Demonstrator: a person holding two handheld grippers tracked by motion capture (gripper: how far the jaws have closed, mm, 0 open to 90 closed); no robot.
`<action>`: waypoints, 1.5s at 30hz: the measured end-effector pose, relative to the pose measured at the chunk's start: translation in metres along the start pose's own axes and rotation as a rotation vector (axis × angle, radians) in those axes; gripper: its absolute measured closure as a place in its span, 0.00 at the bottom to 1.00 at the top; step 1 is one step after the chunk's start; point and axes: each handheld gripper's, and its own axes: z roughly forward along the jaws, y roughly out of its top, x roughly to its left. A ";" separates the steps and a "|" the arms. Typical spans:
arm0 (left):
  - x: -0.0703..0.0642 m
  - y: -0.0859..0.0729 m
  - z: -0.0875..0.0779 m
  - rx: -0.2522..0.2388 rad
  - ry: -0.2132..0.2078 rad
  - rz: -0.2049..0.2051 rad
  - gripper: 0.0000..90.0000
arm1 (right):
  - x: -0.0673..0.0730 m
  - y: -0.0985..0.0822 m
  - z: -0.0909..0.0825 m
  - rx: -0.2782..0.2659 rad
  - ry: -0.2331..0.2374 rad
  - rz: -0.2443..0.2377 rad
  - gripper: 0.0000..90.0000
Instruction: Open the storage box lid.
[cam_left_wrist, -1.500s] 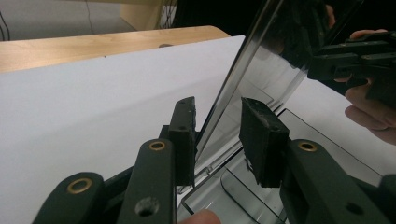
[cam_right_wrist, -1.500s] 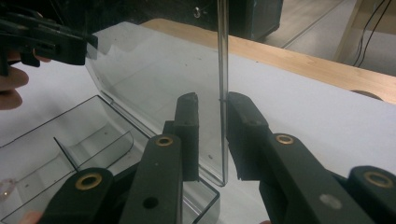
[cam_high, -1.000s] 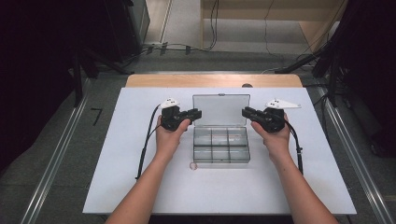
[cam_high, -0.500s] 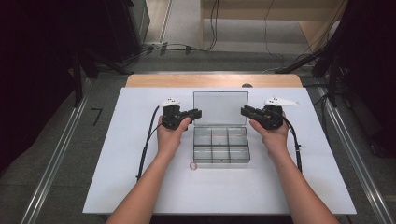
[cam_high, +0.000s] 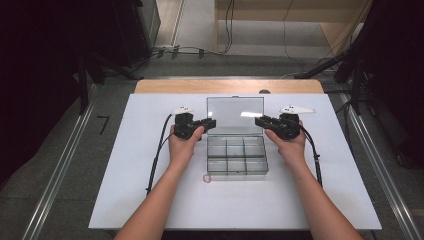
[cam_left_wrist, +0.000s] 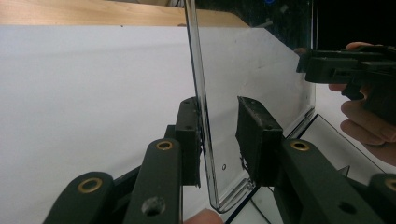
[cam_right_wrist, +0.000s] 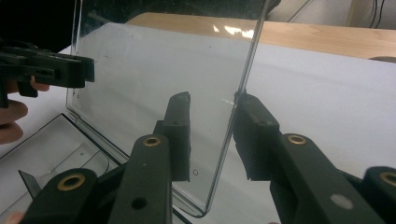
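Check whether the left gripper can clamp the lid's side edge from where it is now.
Probably yes. In the left gripper view, the clear lid stands upright between the left gripper jaws, which have just been opening: one pad looks against it, the other stands off. Nothing blocks closing.

In the high view, the small ring-like item (cam_high: 206, 178) on the white board (cam_high: 150, 200), just left of the clear compartment box (cam_high: 236, 160) near the frame's centre, is too small to identify. The box compartments' contents cannot be told there. In the left gripper view, the upright lid (cam_left_wrist: 198, 93) runs off the top edge, and the box base is cut off at lower right. In the right gripper view, the lid (cam_right_wrist: 163, 70) again leaves the top edge.
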 end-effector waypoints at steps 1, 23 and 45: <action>0.000 0.000 0.000 0.004 0.002 0.000 0.76 | 0.000 0.000 0.000 0.002 0.000 0.005 0.71; 0.008 -0.008 0.008 0.064 0.020 -0.033 0.64 | -0.012 -0.011 0.014 0.046 0.024 0.085 0.60; 0.010 -0.012 0.010 0.095 0.018 -0.047 0.52 | -0.019 -0.018 0.020 0.104 0.080 0.162 0.49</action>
